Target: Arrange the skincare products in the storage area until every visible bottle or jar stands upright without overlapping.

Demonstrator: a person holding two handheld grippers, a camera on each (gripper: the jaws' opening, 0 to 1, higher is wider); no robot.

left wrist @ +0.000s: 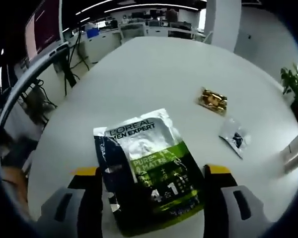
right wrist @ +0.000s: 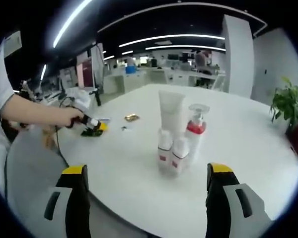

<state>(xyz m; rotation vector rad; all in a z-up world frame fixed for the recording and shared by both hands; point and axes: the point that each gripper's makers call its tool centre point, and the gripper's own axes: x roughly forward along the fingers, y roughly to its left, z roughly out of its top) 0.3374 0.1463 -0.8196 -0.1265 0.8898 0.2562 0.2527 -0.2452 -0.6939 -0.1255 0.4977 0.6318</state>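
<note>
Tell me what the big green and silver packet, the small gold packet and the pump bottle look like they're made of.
L'Oreal sachet: seemingly foil-laminated plastic film, glossy; the silver top shines and the sheet lies flat.
Gold packet: likely metallised foil wrap, shiny with crinkled glints.
Pump bottle: apparently plastic, with a clear cap over a red collar and a pale body; glass cannot be ruled out.
</note>
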